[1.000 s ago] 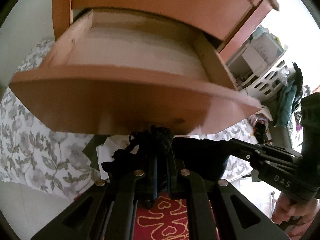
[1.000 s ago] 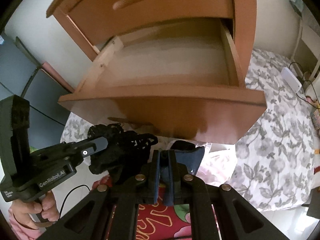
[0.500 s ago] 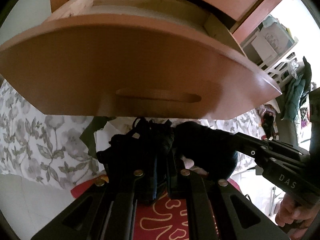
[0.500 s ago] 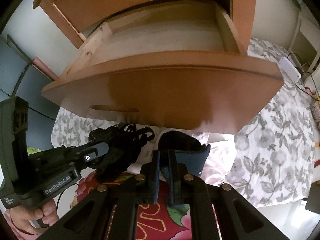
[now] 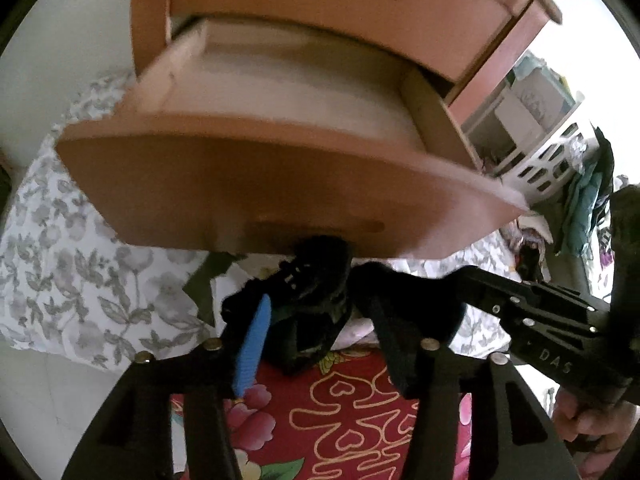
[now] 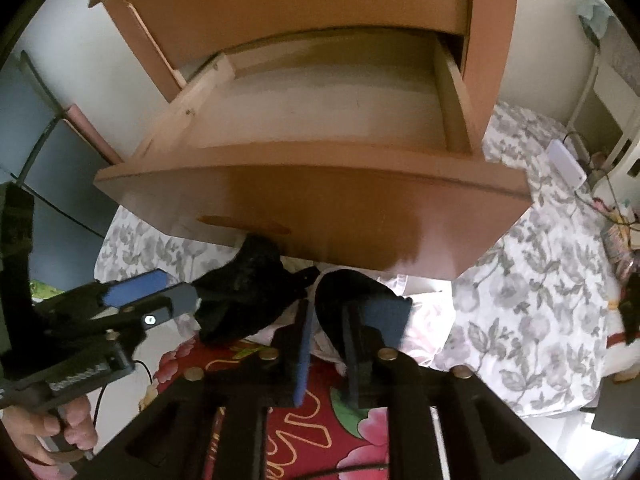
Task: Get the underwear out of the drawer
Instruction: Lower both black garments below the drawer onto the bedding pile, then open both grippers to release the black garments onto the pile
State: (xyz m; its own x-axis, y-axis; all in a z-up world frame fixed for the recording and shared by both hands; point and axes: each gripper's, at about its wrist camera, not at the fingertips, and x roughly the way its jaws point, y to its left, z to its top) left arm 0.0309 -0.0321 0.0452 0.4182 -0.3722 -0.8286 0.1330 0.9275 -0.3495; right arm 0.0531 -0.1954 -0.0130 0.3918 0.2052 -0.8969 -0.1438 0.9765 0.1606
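Wooden nightstand [image 6: 492, 40] stands against a pale wall [image 6: 72, 36]. Grey floral bedsheet [image 6: 540, 280] spreads below and to both sides of it; red floral fabric [image 5: 360, 412] lies nearest the camera. White slatted basket [image 5: 548, 164] sits right of the nightstand, in bright daylight.

Just ahead of both claws, the pulled-out drawer [image 6: 320, 208] front overhangs and blocks the way forward; its bare inside lies open from above. Black underwear [image 5: 316, 304] crowds the left claw [image 5: 320, 340].
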